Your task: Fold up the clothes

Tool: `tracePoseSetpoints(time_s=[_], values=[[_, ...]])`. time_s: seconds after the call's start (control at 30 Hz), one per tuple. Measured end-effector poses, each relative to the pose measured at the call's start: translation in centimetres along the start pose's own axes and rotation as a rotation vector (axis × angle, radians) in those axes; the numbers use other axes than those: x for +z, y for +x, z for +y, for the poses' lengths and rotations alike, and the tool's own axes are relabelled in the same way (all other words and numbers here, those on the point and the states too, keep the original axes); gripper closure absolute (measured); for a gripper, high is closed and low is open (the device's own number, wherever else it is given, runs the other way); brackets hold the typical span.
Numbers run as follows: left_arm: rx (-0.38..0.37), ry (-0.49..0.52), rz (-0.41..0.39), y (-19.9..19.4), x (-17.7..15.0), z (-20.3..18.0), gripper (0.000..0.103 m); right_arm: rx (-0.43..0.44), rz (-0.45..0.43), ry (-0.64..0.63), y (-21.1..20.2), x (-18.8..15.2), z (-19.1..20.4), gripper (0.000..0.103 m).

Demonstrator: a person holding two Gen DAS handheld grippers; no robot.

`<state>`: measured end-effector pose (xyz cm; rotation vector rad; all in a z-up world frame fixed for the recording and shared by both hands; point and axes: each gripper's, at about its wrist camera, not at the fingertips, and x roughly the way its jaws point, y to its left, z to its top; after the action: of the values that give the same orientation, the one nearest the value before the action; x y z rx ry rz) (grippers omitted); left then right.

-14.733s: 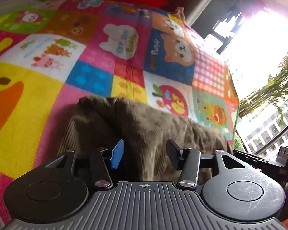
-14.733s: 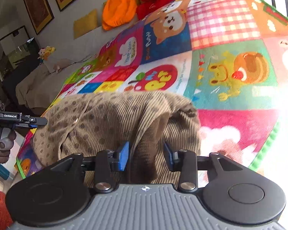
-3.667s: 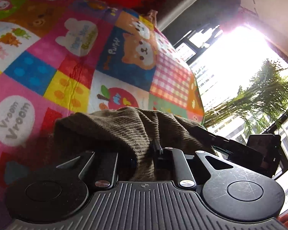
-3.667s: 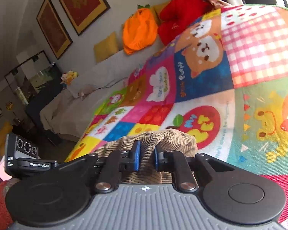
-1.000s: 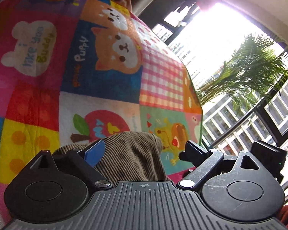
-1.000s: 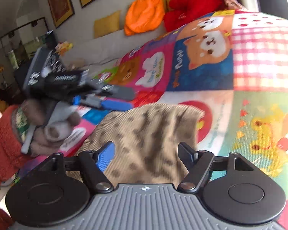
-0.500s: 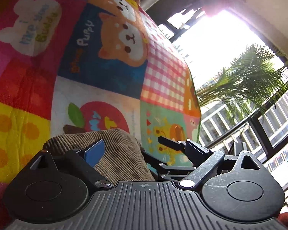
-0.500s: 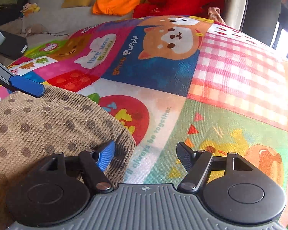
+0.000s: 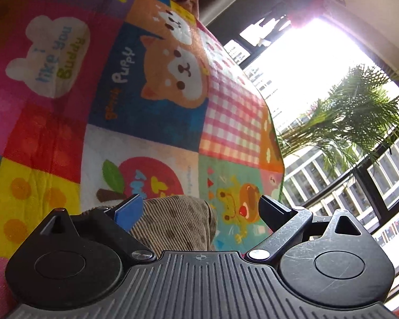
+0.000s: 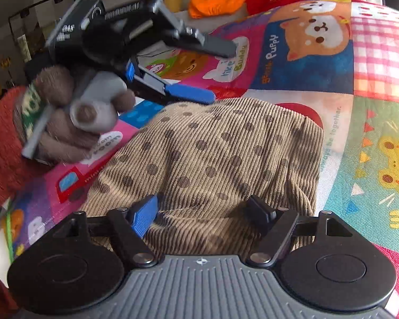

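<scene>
- My right gripper (image 10: 203,212) hangs low over the tan, dark-spotted corduroy garment (image 10: 226,154), its 2 fingers spread wide and gripping nothing.
- My left gripper (image 10: 212,71), held in a gloved hand (image 10: 74,111) with a red sleeve, is wide open too, just above the garment's far edge.
- The garment lies folded on the bright patchwork cartoon play mat (image 10: 319,61).

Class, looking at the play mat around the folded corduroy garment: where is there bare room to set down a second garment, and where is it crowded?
Bare mat lies beyond and right of the corduroy garment: the puppy, checked and frog squares. Its left side is crowded, with the left hand-held gripper hovering open over the garment's far corner.
</scene>
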<state>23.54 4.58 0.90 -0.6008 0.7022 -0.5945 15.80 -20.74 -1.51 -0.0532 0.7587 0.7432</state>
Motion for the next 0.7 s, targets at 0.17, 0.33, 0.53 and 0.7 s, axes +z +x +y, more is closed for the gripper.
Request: tracePoseSetpoints(time_s=[0.17, 0.33, 0.53, 0.7], values=[[0.102, 0.006, 0.040, -4.2, -2.4, -0.3, 0.003, -0.016, -0.048, 0.115, -2.2, 0.5, -3.1, 0.023], [0.087, -0.054, 0.113, -5.1, -7.0, 0.0, 0.002, -0.028, -0.081, 0.248, -4.1, 0.6, -6.4, 0.021], [0.218, 0.064, 0.191, -3.1, -9.6, -1.4, 0.002, -0.138, 0.023, 0.186, -2.4, -2.5, -5.5, 0.021], [0.250, 0.113, 0.212, -2.6, -9.9, -1.7, 0.003, -0.162, -0.065, 0.084, -3.8, 0.0, -3.7, 0.021]])
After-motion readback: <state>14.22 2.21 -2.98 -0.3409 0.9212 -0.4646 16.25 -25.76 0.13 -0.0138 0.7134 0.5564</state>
